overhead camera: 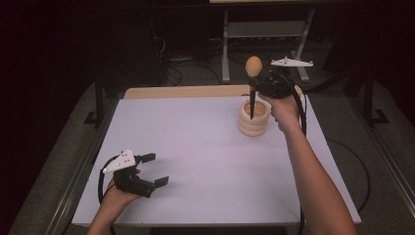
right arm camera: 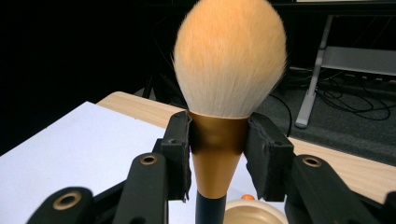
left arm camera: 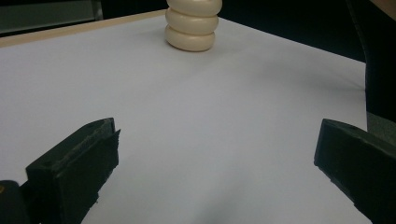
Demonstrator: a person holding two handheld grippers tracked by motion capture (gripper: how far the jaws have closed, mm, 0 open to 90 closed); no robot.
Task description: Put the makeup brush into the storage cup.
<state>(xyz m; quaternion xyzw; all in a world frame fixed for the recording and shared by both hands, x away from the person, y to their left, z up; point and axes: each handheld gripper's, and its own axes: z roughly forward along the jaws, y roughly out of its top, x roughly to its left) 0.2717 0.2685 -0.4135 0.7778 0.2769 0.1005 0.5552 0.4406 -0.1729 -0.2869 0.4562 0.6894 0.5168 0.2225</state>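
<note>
Near far table edge (overhead camera: 186,92), right hand-held gripper (right arm camera: 218,140) clamps brush (right arm camera: 229,60) over, perhaps inside, ring stack (overhead camera: 254,120); left hand-held gripper (overhead camera: 156,170) gapes.

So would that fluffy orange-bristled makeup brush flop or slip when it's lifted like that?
Probably not: the right gripper clamps the fluffy orange-bristled makeup brush on its rigid-looking gold collar. The bristles look soft, likely yielding if squeezed. It seems light, held upright above the stacked cream rings.

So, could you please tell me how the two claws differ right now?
The left claw is open and holds nothing, while the right claw is shut on the makeup brush. The left sits low near the table's front edge; the right is raised over the ringed holder. Both are black and hand-held.
</note>
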